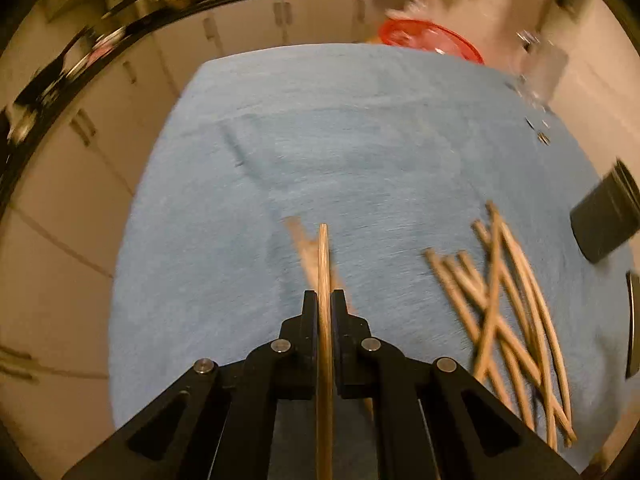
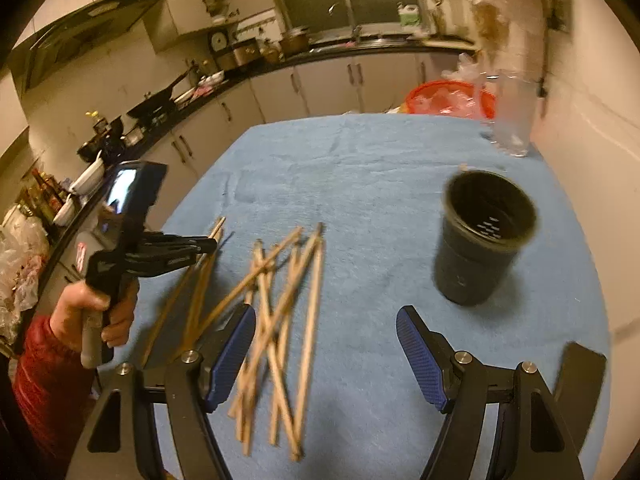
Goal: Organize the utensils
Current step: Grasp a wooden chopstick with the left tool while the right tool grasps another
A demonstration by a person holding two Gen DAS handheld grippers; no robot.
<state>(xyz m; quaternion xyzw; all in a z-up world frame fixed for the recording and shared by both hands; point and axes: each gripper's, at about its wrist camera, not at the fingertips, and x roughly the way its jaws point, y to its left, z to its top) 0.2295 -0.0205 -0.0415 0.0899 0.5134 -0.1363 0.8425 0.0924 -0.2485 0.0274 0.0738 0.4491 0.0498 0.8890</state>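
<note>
Left gripper [image 1: 324,300]: jaws drawn narrow, clamped on a single chopstick [image 1: 323,264] that runs lengthwise between the fingers and projects forward past the fingertips.
Left gripper, as seen from the right wrist camera [image 2: 208,245]: held in the person's left hand [image 2: 96,312], raised above the blue cloth; thin sticks show at and below its tip, but motion blur prevents telling which one it grips.
Right gripper [image 2: 326,344]: jaws spread wide, nothing between the blue-padded fingers [image 2: 234,354]; it hangs above the near part of the cloth.
Chopstick pile [image 2: 280,320]: loose wooden sticks lying crossed on the cloth, just ahead of the right gripper's left finger and partly passing beside it. From the left gripper the same pile [image 1: 508,312] lies to the right, apart from the held stick.
Further stick [image 1: 298,240]: blurred, lies on the cloth just ahead and below the left gripper's fingertips, angled to the left.
Black cup [image 2: 484,240]: upright on the cloth, open mouth up, ahead and to the right of the right gripper, well apart from the pile. From the left gripper it shows at the far right edge [image 1: 604,216].
Blue cloth [image 2: 360,168]: covers the counter beneath both grippers.
Red basin [image 2: 450,98]: beyond the far edge of the cloth, ahead and right of the right gripper.
Clear container [image 2: 512,120]: blurred, at the far right corner of the cloth, behind the black cup.
</note>
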